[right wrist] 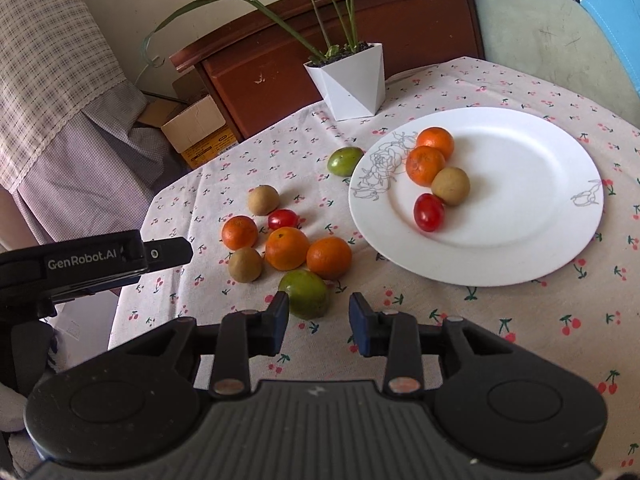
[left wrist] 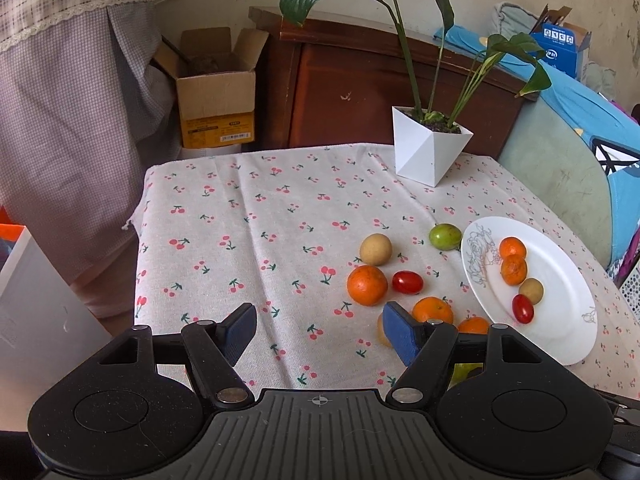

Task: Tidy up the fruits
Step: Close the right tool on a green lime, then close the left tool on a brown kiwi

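A white plate [right wrist: 520, 184] on the cherry-print cloth holds two oranges [right wrist: 425, 165], a tan fruit [right wrist: 450, 185] and a cherry tomato [right wrist: 429, 212]. To its left lie several loose fruits: oranges [right wrist: 286, 248], tan fruits [right wrist: 263, 199], a tomato [right wrist: 282, 219] and a green fruit [right wrist: 345, 161]. My right gripper [right wrist: 319, 326] is open and empty, with another green fruit [right wrist: 306, 294] just ahead of its left finger. My left gripper [left wrist: 320, 330] is open wide over bare cloth, left of the loose orange [left wrist: 367, 285]. Its right finger hides part of a tan fruit [left wrist: 381, 332].
A white faceted pot with a leafy plant [left wrist: 430, 148] stands at the table's far side. Behind are a wooden cabinet [left wrist: 340, 92], a cardboard box [left wrist: 218, 92] and a curtain [left wrist: 72, 120]. A green chair with blue cloth [left wrist: 560, 160] is at the right.
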{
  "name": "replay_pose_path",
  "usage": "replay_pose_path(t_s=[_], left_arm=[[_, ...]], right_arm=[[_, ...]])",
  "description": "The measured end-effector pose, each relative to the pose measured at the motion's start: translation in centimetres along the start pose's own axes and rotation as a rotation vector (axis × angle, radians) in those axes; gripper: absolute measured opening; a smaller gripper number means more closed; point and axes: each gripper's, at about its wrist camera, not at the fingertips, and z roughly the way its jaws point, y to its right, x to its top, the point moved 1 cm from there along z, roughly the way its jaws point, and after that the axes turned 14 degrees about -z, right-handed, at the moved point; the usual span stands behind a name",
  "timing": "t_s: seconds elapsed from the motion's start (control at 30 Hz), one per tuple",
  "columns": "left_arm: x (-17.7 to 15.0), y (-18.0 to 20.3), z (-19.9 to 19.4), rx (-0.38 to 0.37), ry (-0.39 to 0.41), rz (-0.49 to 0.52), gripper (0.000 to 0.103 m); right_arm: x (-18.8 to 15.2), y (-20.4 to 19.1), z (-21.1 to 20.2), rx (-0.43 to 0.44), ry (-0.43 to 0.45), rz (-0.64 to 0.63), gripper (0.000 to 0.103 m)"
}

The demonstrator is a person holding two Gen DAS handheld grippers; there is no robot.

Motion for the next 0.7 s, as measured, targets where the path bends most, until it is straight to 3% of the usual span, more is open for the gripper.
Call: replay_pose_path(t_s=[0.3, 0.4, 0.7], left_arm=[[-0.4, -0.6, 0.5, 0.008, -0.008, 0.01, 0.07], [-0.6, -0.4, 0.5, -0.003, -0.008, 0.018, 0.069], [-1.6, 0.7, 1.0, -0.037, -0.023, 0.055, 0.067]], right_arm=[[0.2, -1.1, 1.1, -0.006, 0.002, -0.047, 0.036], [0.2, -1.3, 1.2, -0.025, 0.0, -0.081, 0.029], [0.2, -0.4, 0.2, -0.039, 0.002, -0.046, 0.029]])
